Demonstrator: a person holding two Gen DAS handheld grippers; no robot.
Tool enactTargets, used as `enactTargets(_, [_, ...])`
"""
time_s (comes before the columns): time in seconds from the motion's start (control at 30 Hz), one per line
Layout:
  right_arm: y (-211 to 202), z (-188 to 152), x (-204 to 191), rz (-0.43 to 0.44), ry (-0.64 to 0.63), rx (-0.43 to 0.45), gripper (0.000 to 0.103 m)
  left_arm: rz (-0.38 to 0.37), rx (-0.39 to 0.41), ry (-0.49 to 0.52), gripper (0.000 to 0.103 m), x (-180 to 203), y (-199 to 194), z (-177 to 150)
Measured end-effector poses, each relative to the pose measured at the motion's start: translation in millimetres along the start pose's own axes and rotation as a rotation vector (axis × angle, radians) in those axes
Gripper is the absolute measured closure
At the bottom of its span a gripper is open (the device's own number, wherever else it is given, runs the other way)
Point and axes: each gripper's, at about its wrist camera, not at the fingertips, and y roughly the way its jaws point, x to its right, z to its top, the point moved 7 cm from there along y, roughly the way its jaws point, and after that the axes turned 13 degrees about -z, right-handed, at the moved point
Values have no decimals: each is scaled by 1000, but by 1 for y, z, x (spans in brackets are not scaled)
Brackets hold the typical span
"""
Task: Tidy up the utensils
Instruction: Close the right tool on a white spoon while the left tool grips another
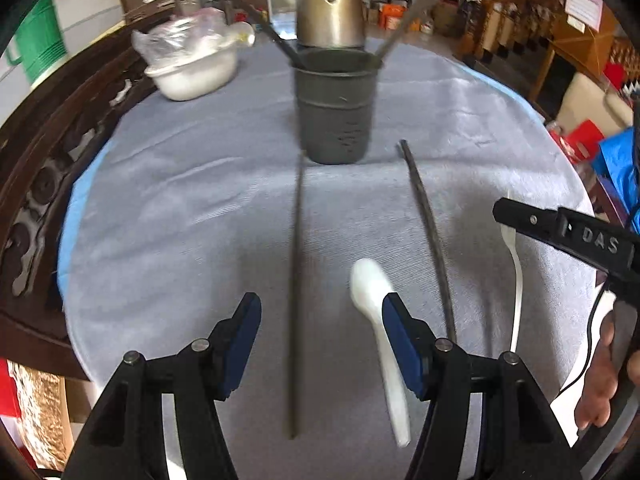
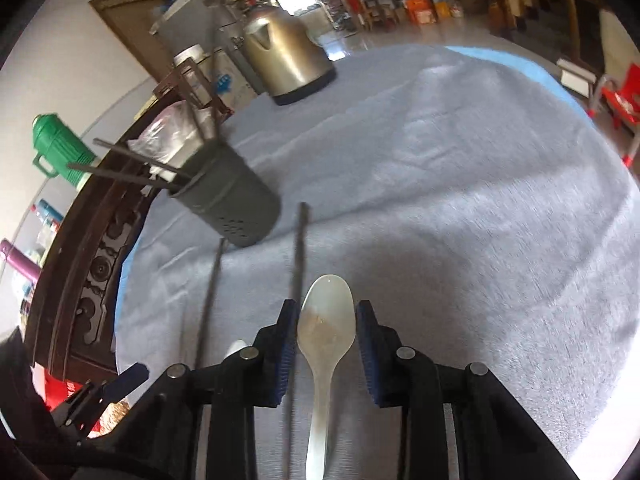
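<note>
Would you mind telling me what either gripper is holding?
Nothing: the left gripper is open over the cloth, and the right gripper straddles the white plastic spoon unclosed.

a: the white spoon (image 1: 380, 332) by the left gripper (image 1: 322, 344) – its handle slips behind the right blue pad (image 1: 404, 348), and it's smeared with blur

b: the second spoon (image 2: 325, 344) runs off the bottom edge in the right wrist view. the holder (image 1: 334, 108) hides the lower ends of its chopsticks (image 2: 132, 168), and the kettle (image 1: 330, 8) top is cut off
</note>
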Motion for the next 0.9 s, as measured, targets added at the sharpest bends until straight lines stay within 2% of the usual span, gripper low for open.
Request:
enactTargets(0.17, [6,-1,14,19,39,-11,72,-46,-63,23,39,15,26,8])
enactTargets(0.33, [9,-1,20,46,59,-18,72,-46,-128,30,41,20,45,4])
enactTargets(0.4, [11,-2,20,57,64,-26,72,-43,-152,27,53,18,51,2])
enactTargets(0.43, [11,-3,21,62,68,-29,72,-51,-161,23,56,18,54,0])
enactTargets(0.6, [13,-4,23,76,82,-35,72,-61,-137,43,70,18,55,3])
enactTargets(0.73, [13,-5,21,71,76,-34,72,-80,-123,36,70,16,56,5])
enactTargets(0.9, [7,-3,21,107,99,-16,72,-109,-62,0,70,11,41,7])
